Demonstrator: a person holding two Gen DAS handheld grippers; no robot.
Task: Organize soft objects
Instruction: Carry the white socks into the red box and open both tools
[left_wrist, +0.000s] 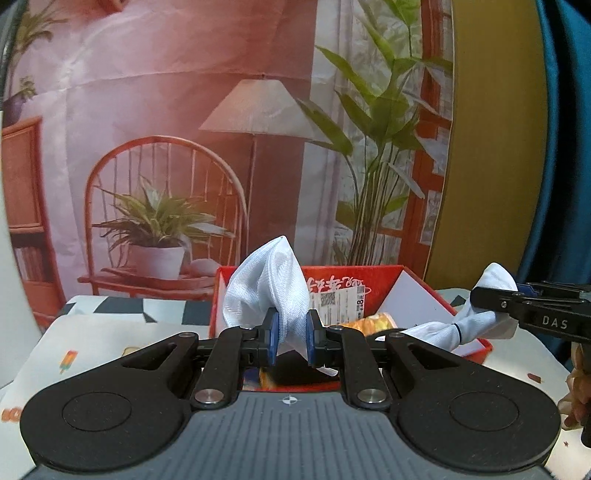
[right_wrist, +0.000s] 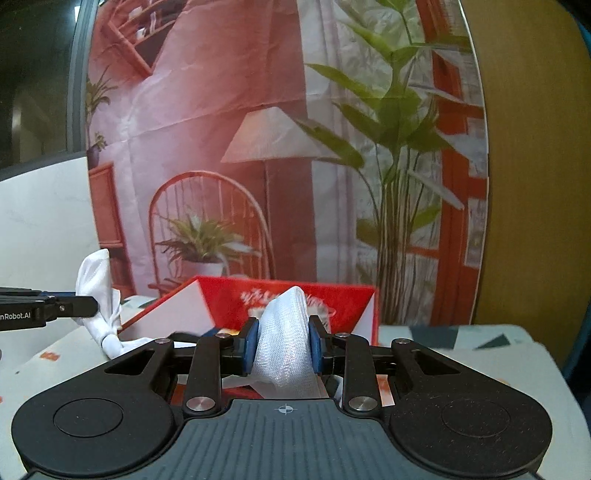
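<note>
Spanning the open red cardboard box (left_wrist: 373, 282) near the desk's far edge, a white knitted sock (left_wrist: 267, 286) hangs pinched between left gripper (left_wrist: 290, 341) and right gripper (right_wrist: 282, 347); lowering both ends together should seat it inside.

Table (left_wrist: 92, 332) covered by a light cloth printed with dark geometric shapes and small coloured motifs, an ice lolly among them. A red box (left_wrist: 373, 275), open at the top with white inner walls, stands directly on the cloth toward the back, in front of a printed backdrop (left_wrist: 184, 110).
</note>
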